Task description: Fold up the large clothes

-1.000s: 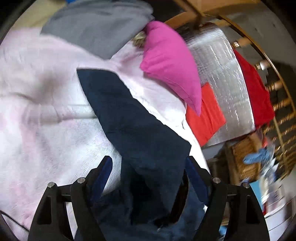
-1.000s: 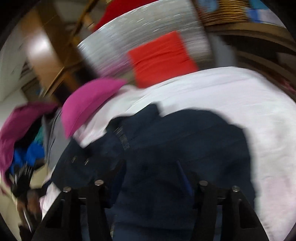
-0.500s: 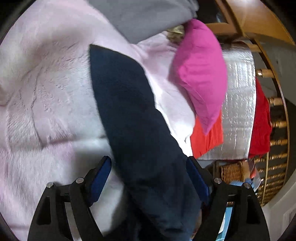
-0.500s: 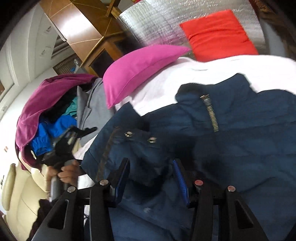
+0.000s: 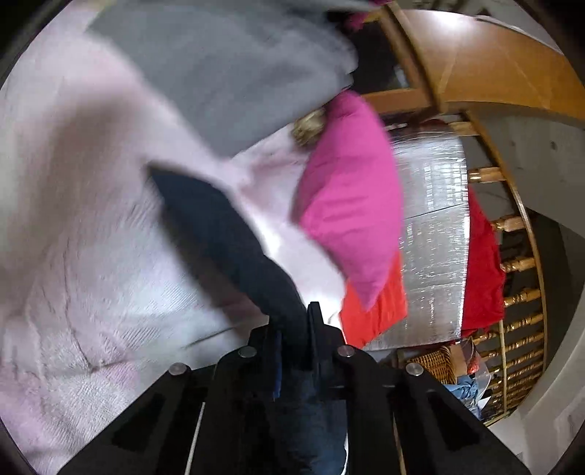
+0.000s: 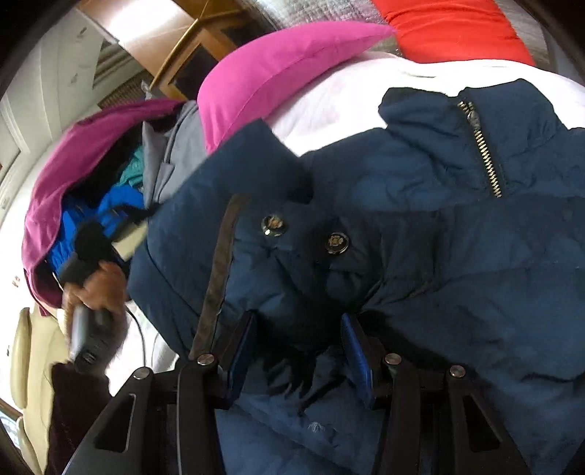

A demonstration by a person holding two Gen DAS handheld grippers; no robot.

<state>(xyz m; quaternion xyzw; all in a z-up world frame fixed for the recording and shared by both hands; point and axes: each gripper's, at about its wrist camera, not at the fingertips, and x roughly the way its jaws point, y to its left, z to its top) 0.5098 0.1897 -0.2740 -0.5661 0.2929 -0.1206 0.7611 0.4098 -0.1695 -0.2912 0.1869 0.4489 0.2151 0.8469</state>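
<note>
Navy padded cloth fills the near ground of both views. In the left wrist view the left gripper (image 5: 294, 329) has just clamped together on a strip of the jacket (image 5: 226, 234); half a second ago its jaws stood wide with the cloth loose between them. The held strip runs away from the jaws, up and left, over the pale pink blanket (image 5: 84, 255) on the bed. This view is blurred.

In the right wrist view the right gripper (image 6: 296, 350) stands partly apart, with a dark bunch of the jacket (image 6: 457, 255) between its blue pads (image 6: 356, 352); whether the pads press on the cloth I cannot tell. Its jaws have closed slightly over the last second. Just beyond them lie two metal snaps (image 6: 336, 243) and, farther right, the zip (image 6: 484, 157) by the collar. The jacket now sits larger and closer in this view than before.

At the left edge a hand (image 6: 98, 288) grips the left gripper's handle, nearer the jacket's edge than half a second ago.

Beyond the jacket lies a pink pillow (image 6: 285, 62), then a red cushion (image 6: 449, 25) against silver foil sheeting (image 5: 431, 234). Left of the pillow is a heap of clothes (image 6: 109, 171): grey, blue, magenta. In the left view a grey garment (image 5: 234, 69) lies on the blanket past the strip, with wooden rails (image 5: 519, 263) at the far right.
</note>
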